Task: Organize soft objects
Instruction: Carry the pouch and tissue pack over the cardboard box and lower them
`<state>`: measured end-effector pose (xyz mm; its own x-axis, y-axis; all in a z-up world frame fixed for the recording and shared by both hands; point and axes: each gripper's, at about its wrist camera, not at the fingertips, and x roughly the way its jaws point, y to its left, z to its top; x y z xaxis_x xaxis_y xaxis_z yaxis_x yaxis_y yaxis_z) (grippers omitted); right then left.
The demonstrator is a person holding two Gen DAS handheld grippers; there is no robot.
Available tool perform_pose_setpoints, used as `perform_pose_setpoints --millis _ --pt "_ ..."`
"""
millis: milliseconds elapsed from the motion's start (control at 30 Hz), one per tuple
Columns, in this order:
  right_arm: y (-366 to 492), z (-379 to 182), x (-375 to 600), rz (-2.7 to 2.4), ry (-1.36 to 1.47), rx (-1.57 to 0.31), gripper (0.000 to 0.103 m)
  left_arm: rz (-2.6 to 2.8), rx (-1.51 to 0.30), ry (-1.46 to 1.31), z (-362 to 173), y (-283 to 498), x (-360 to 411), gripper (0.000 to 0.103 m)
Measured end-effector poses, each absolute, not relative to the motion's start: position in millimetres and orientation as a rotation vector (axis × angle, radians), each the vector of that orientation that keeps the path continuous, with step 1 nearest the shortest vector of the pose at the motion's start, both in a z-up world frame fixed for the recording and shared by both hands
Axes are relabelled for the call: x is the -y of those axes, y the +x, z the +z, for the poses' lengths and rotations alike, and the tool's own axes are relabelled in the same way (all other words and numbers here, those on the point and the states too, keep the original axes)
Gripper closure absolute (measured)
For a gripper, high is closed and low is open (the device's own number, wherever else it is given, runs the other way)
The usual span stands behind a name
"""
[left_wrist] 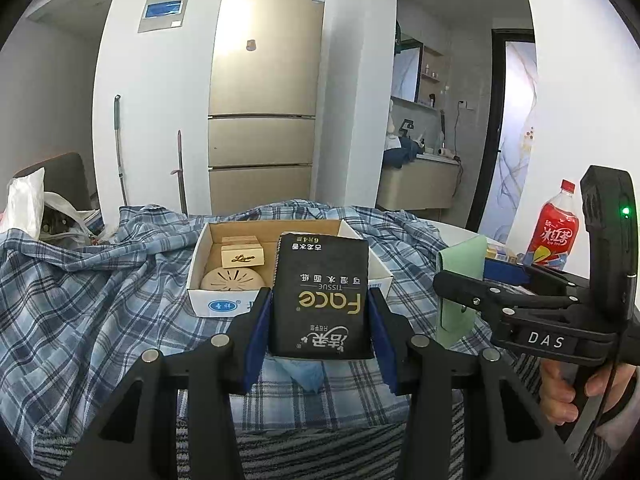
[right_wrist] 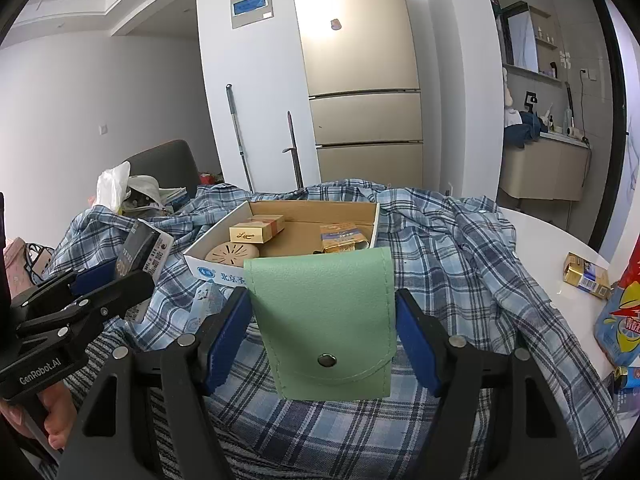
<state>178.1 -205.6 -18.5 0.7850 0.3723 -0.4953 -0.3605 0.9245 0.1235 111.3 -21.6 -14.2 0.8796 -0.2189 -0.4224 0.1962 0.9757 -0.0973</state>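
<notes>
Black tissue pack (left_wrist: 320, 296), gold "Face" lettering upside down, pinched between the blue pads of the left gripper (left_wrist: 319, 320) in the left wrist view, raised just in front of the cardboard box (left_wrist: 224, 304). Inside the box, at its left end: a round beige perforated disc (left_wrist: 234, 280) with a small cream carton (left_wrist: 243, 257) behind it. Under the box, spread wide: a blue plaid shirt (left_wrist: 100, 300). Right of the box, side-on: the right gripper (left_wrist: 464, 296), clamped on a pale green pouch (left_wrist: 460, 280), a hand (left_wrist: 568, 392) on its handle. Farther right of the box, a red drink bottle (left_wrist: 554, 232).

Green snap-button pouch (right_wrist: 324, 320) filling the middle of the right wrist view, squeezed between the blue pads of the right gripper (right_wrist: 322, 332), held up directly in front of the box (right_wrist: 216, 248) and overlapping its near wall. Within the box, the beige disc (right_wrist: 232, 254), the cream carton (right_wrist: 250, 234), and a gold-and-blue packet (right_wrist: 340, 238) toward its right end. Left of the box, the left gripper (right_wrist: 120, 276) closed on the black tissue pack (right_wrist: 140, 256). Far right of the box, on a white table (right_wrist: 552, 240), another gold packet (right_wrist: 586, 276).
</notes>
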Motion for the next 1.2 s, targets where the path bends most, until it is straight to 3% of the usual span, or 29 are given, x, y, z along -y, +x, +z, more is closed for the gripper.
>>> perform_pose_setpoints --millis 433,800,1200 --pt "176 -8 207 0.393 0.018 -0.529 0.032 -0.171 -0.427 -0.087 13 101 11 0.055" --pt "185 63 195 0.386 0.001 -0.407 0.032 -0.169 -0.299 -0.046 85 106 5 0.055" --pt "236 124 180 0.278 0.057 -0.199 0.032 -0.122 -0.162 -0.046 137 162 16 0.055"
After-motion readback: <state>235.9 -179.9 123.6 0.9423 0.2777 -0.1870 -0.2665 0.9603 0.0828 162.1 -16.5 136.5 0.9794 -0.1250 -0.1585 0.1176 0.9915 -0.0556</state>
